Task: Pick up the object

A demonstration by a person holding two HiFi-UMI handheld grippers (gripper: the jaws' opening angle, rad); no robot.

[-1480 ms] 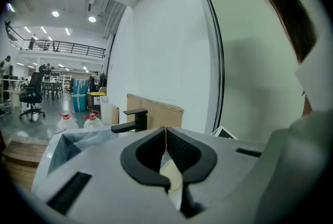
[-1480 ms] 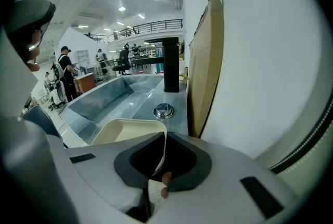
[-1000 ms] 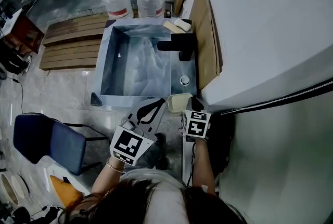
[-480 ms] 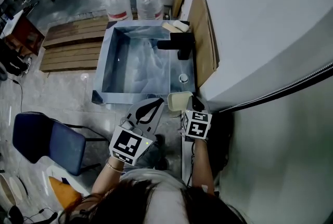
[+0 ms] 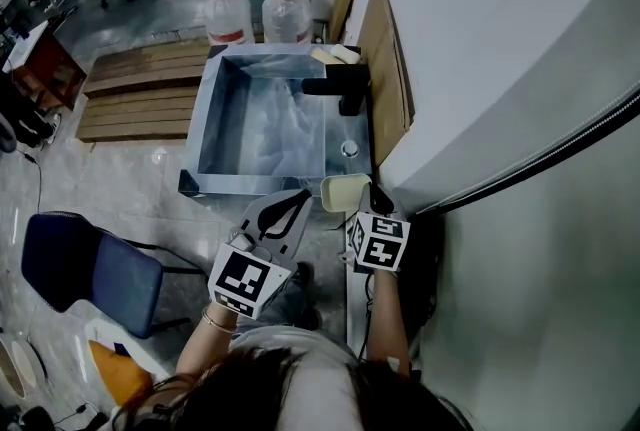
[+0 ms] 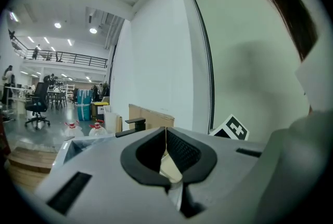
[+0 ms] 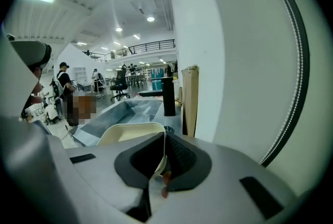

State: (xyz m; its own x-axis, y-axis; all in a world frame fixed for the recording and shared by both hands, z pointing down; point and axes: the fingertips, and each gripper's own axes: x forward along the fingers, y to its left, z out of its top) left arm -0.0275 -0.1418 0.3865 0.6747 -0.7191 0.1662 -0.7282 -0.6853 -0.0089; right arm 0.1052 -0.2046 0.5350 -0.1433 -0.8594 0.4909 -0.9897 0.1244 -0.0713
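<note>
A: Which step is judged to be in hand?

B: The grasp itself. The right tool [image 7: 164, 137] is seen closed on the near wall of the cream container [image 7: 125, 133] — the thin wall runs up between its jaws, with the rest of the rim showing to their left.

A: And the left tool [image 6: 166, 137]?

B: Its jaws are brought together at the tips. A sliver of cream is glimpsed in the gap beneath them, but whether anything is gripped there cannot be told. In the head view it is pointed toward the container from the left, near it.

A: Where is the container placed?

B: At the near right corner of the sink [image 5: 215, 109], just beside its rim, on the person's side of the black tap [image 5: 340, 86]. Whether it is resting on something or lifted cannot be made out.

A: What is called for next?

B: Probably a steady lift — the grip is taken on one wall only, so the container may be tipped if it is raised quickly, and the clamp should be kept firm.
</note>
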